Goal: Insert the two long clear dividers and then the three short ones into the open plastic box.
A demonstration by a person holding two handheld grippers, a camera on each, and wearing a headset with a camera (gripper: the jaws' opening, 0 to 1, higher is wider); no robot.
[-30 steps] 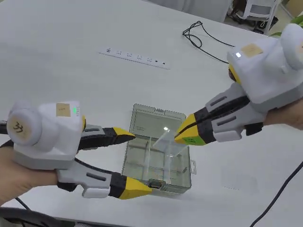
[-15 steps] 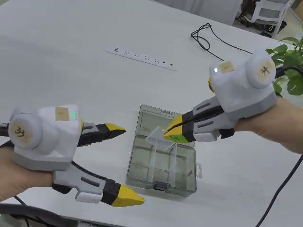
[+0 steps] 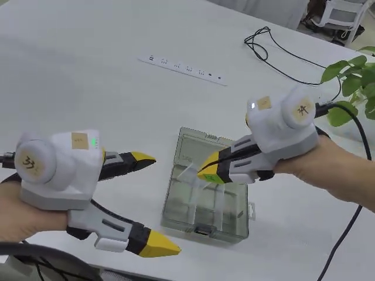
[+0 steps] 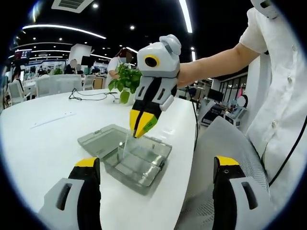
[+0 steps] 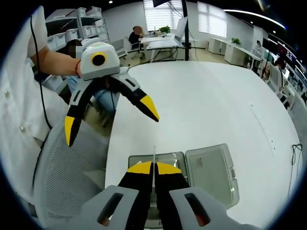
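In the head view, your left gripper [image 3: 158, 204] hangs wide open beside the open plastic box [image 3: 234, 231] on the surface [image 3: 88, 70], while your right gripper [image 3: 206, 171] pinches a clear divider [image 3: 190, 174] above the box. In the left gripper view, the divider slants down toward the box. In the right gripper view, the jaws clamp it edge-on.

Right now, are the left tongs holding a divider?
No, the left tongs gape wide with nothing between them; the right tongs pinch the clear divider.

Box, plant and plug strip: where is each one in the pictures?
plastic box [image 3: 194, 149], head view, on its open lid.
plant [image 3: 351, 85], head view, on a green leaf.
power strip [image 3: 183, 68], head view, on its middle.
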